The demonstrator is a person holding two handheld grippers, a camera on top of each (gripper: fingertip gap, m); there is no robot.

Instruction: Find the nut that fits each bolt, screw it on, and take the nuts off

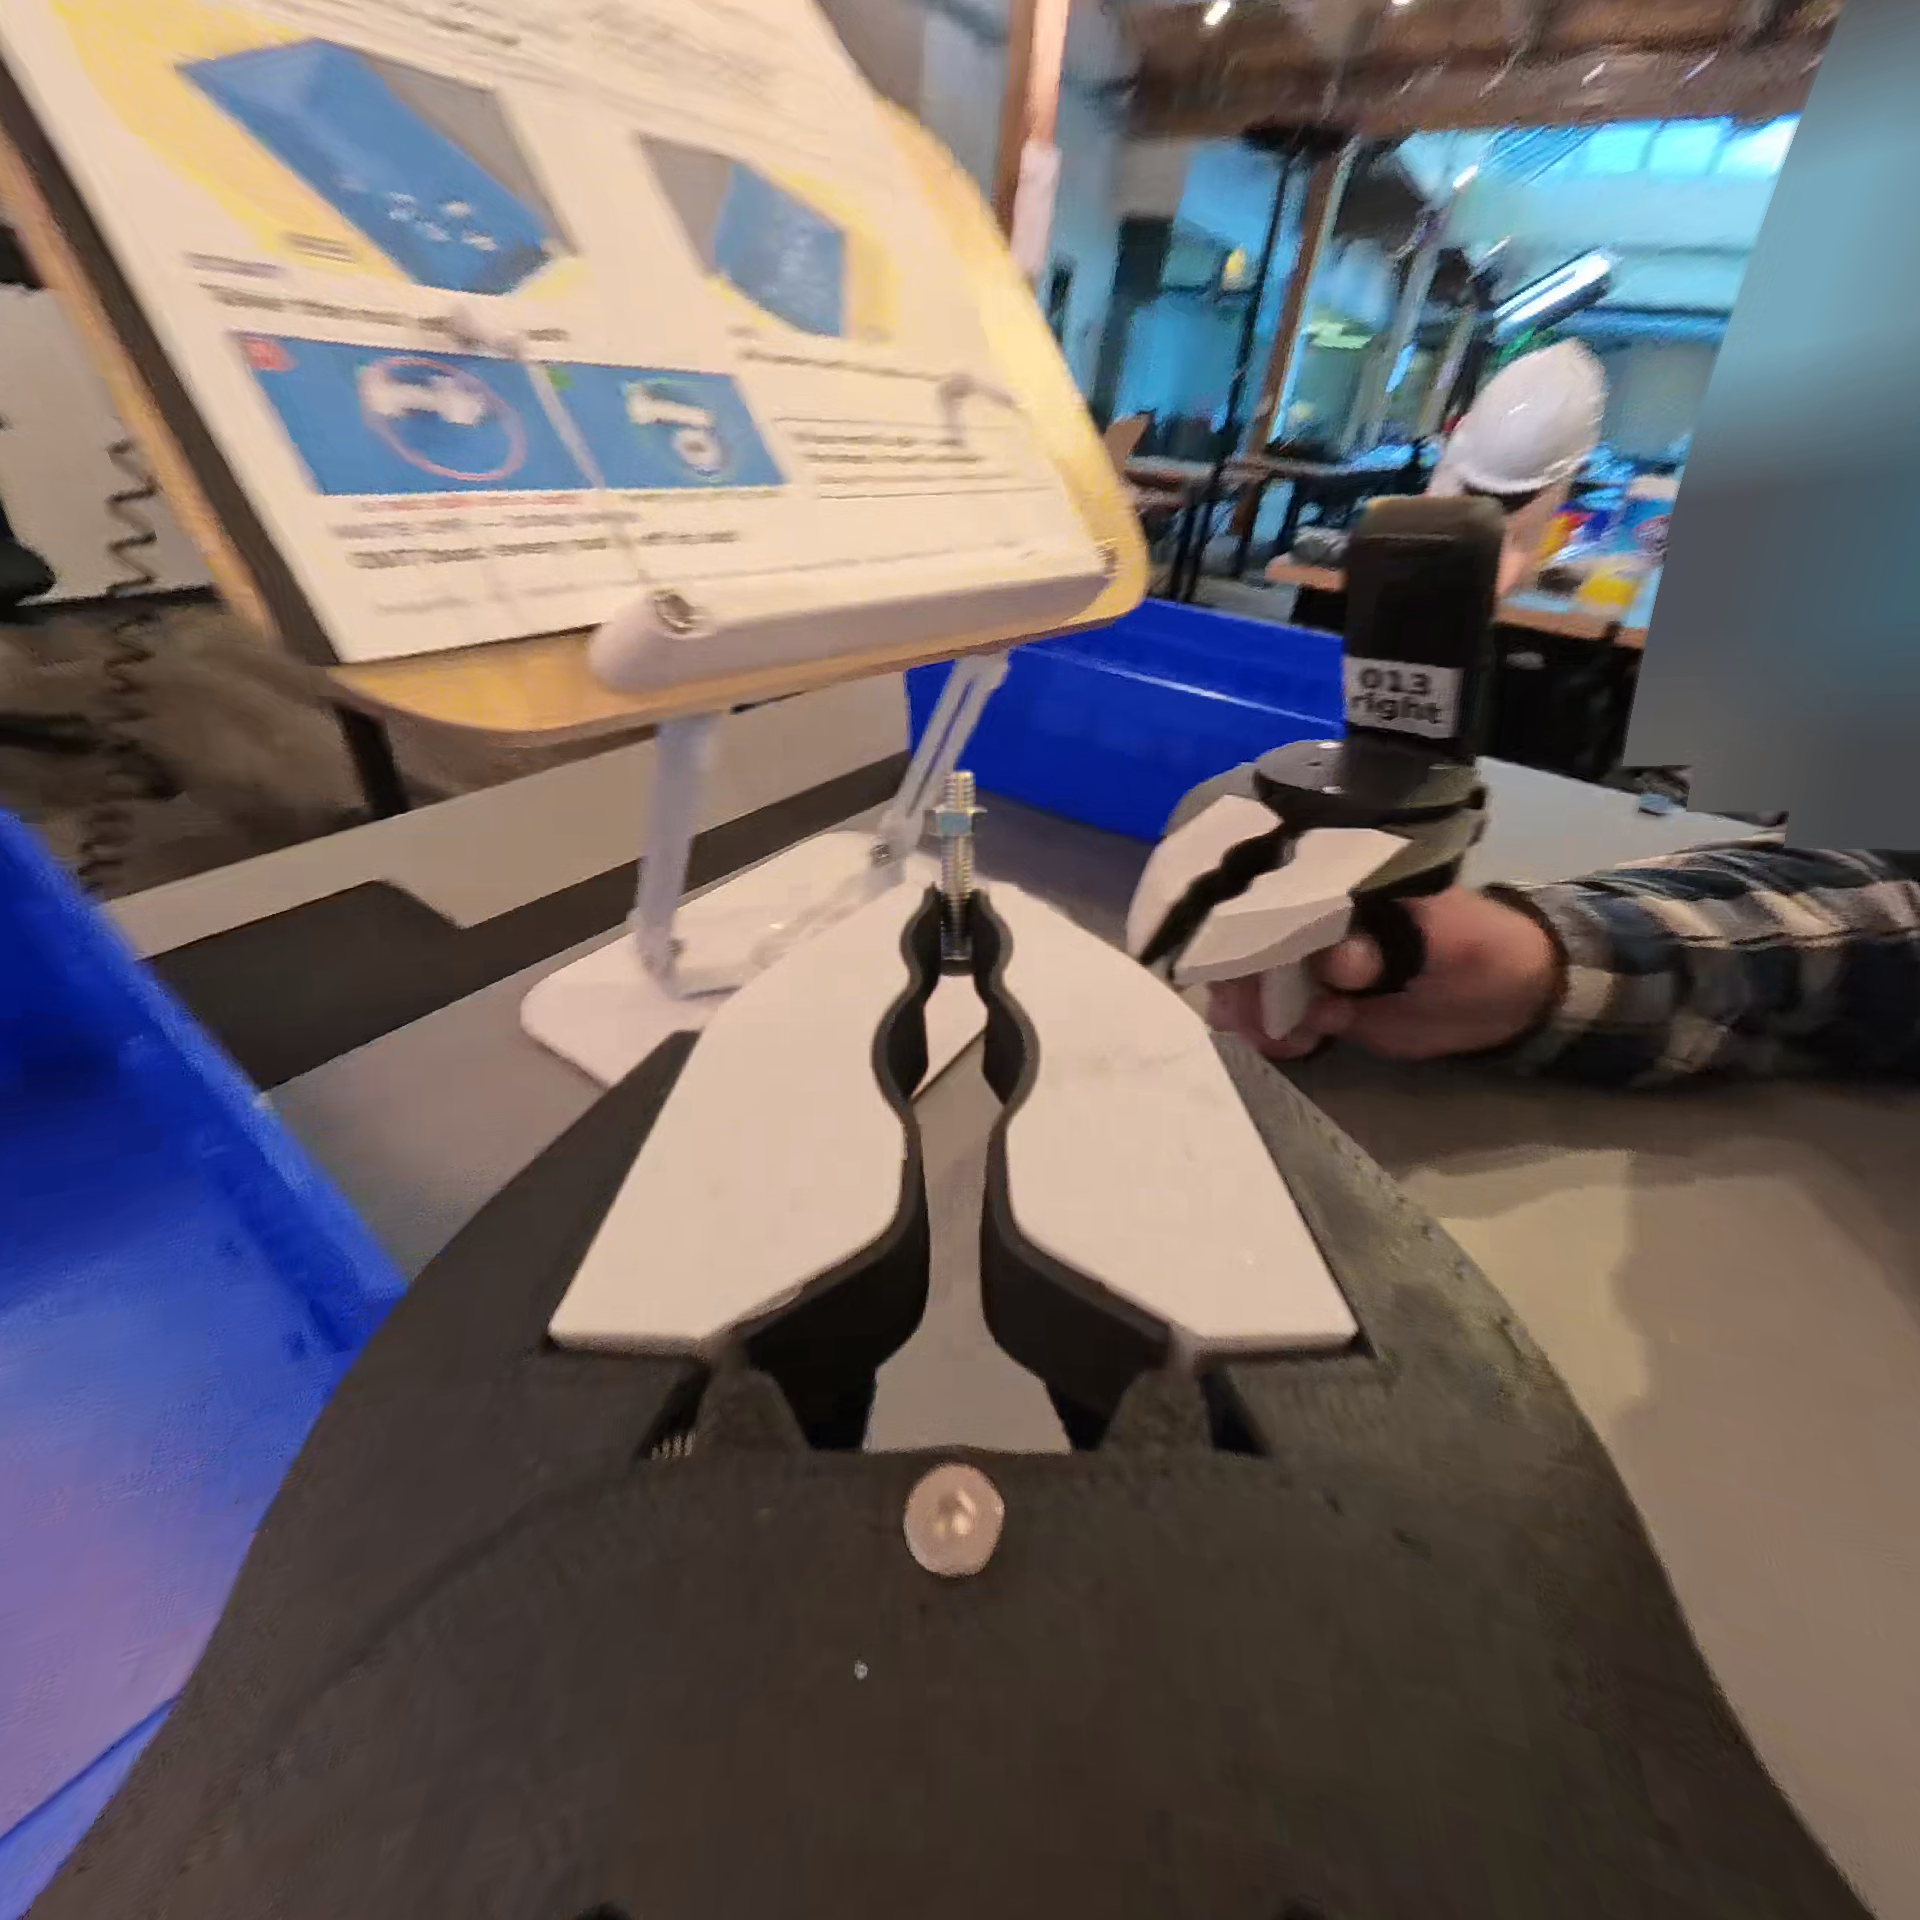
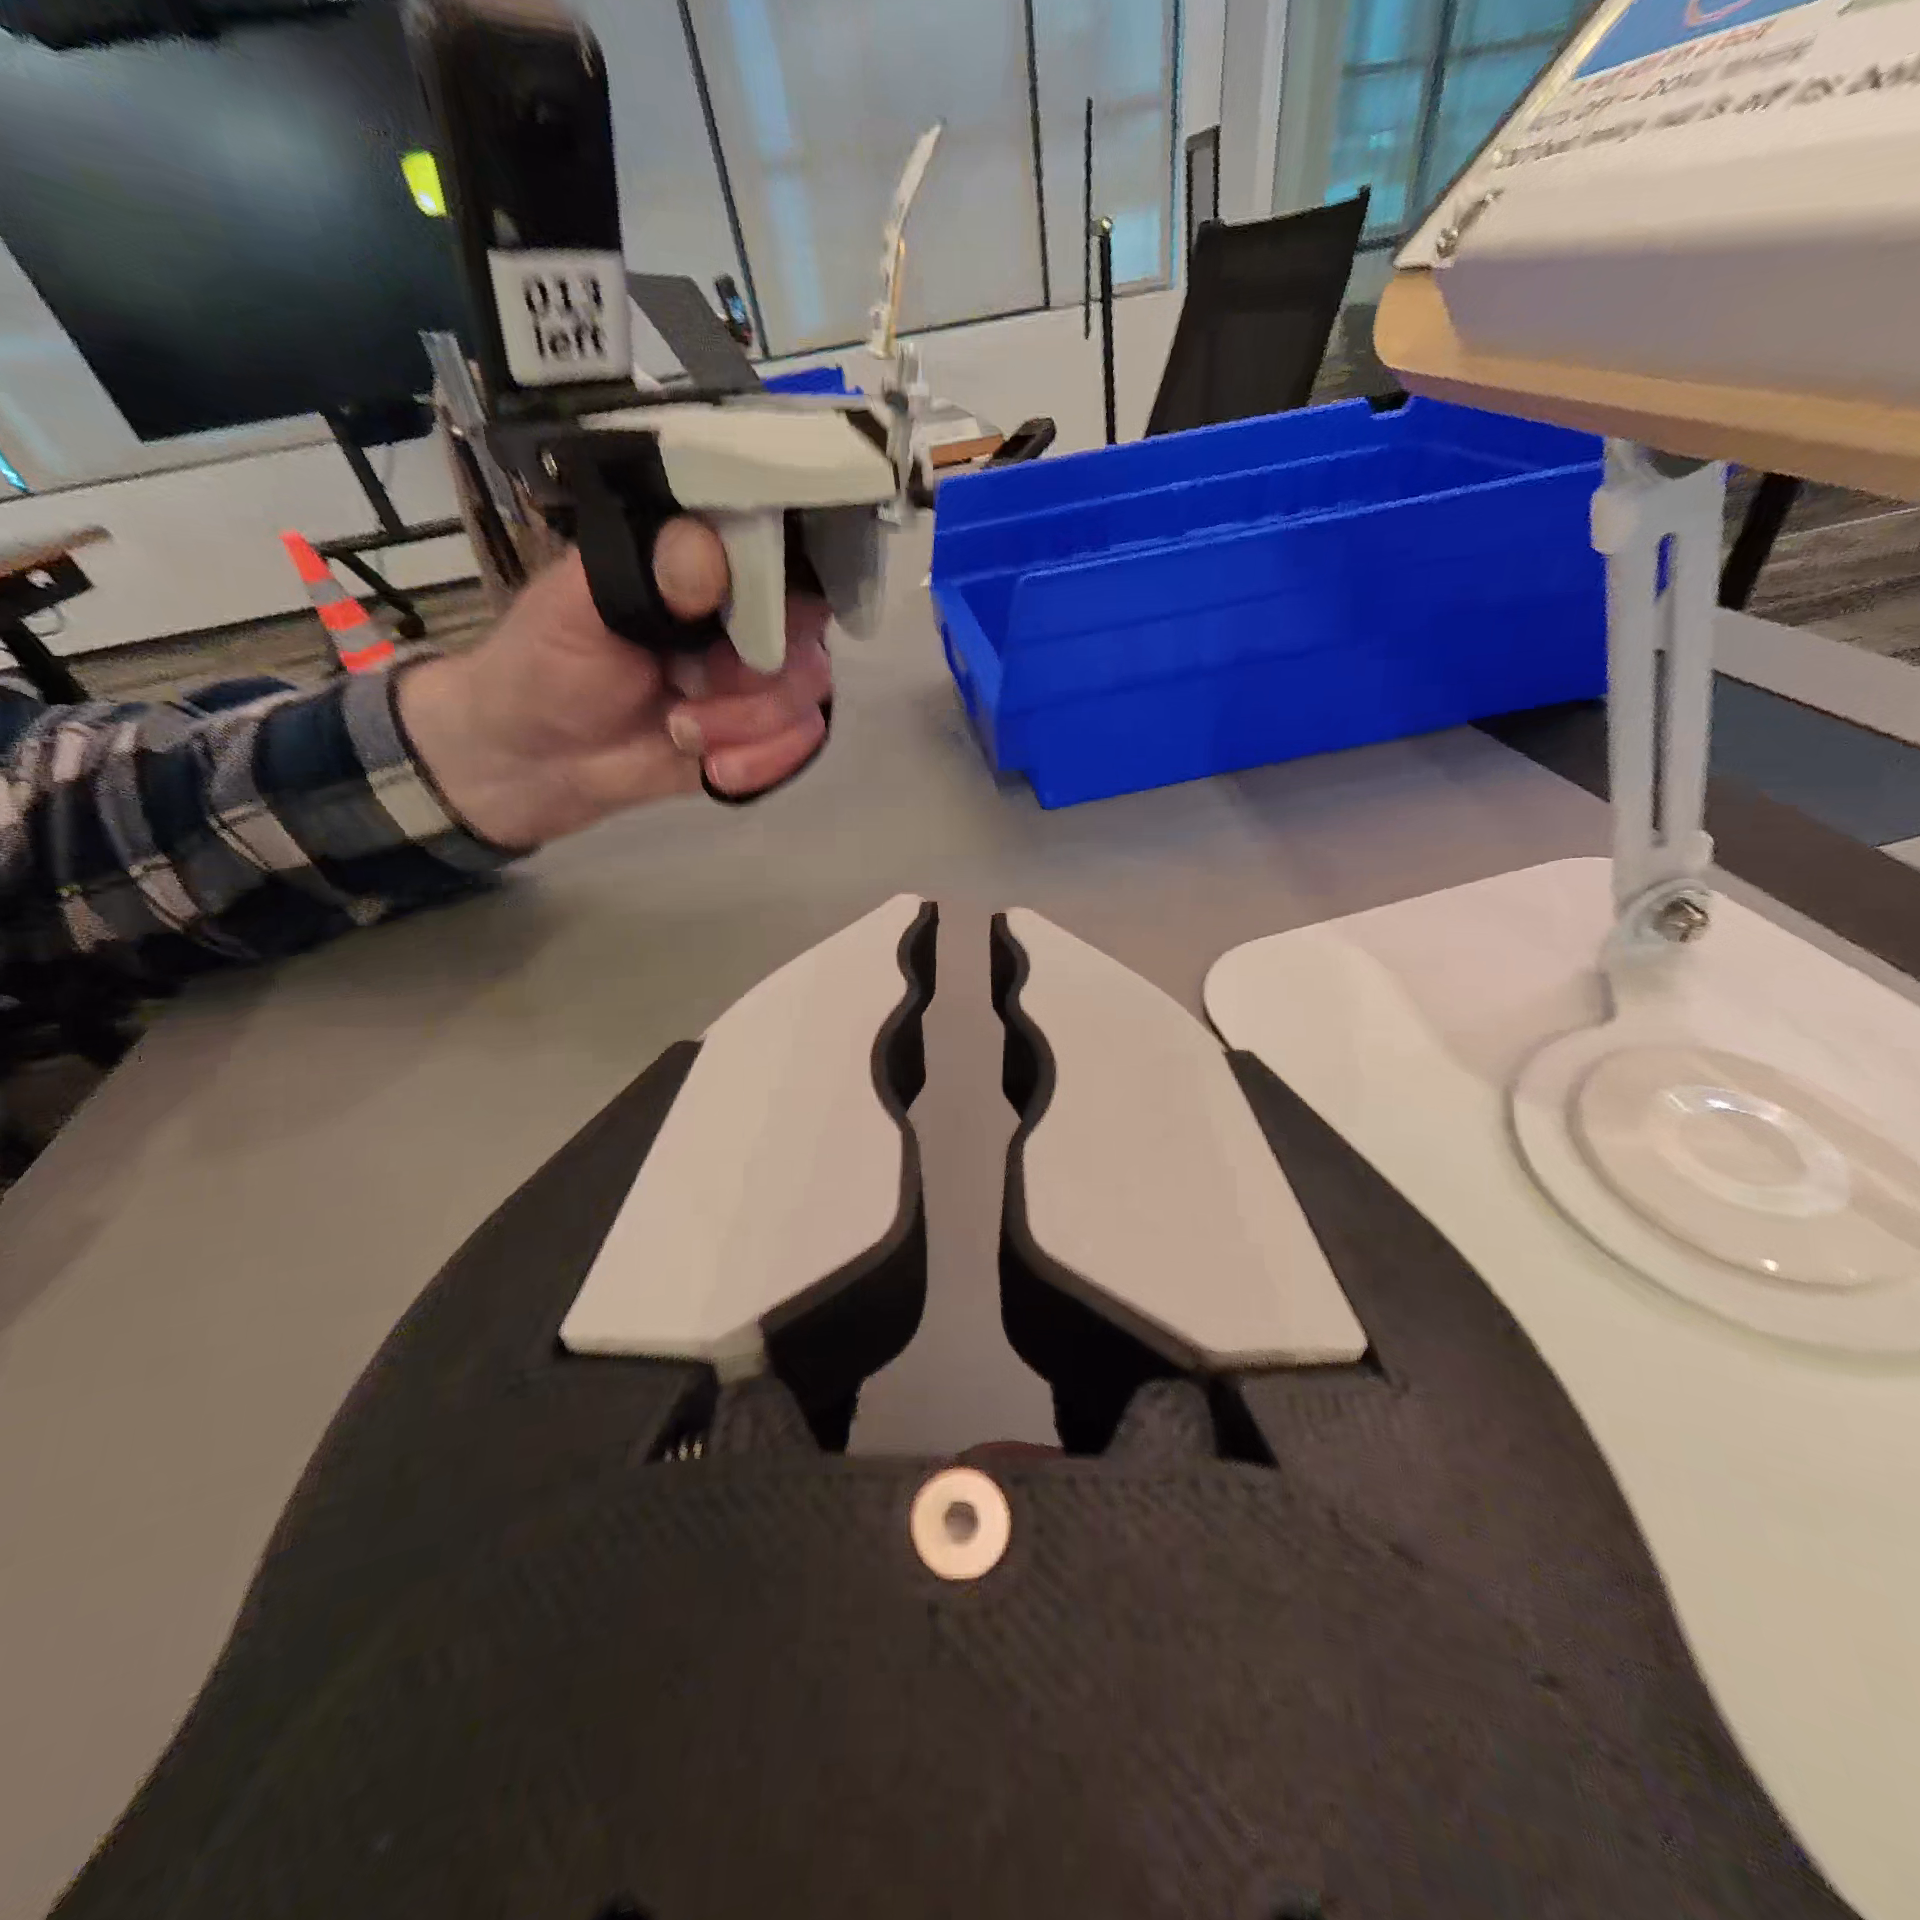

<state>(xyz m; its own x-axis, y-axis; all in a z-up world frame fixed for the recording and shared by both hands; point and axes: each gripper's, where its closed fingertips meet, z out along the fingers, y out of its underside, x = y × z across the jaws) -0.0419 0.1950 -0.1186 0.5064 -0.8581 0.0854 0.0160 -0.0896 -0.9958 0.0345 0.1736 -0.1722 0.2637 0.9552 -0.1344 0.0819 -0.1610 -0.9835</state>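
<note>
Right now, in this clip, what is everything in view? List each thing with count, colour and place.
bolt: one, silver, upright in the left tongs' tips
nut: one, silver, threaded near the bolt's top
bins: two, blue, one at the table's far side, one at the left edge
document stand: one, white base and arms, carrying a tilted board with printed sheets
clear dish: one, on the stand's base
table: grey
traffic cone: one, orange, on the floor beyond
left tongs: white and black, closed on the bolt
right tongs: slightly apart, empty, above the table
hands: two, plaid sleeves
</note>
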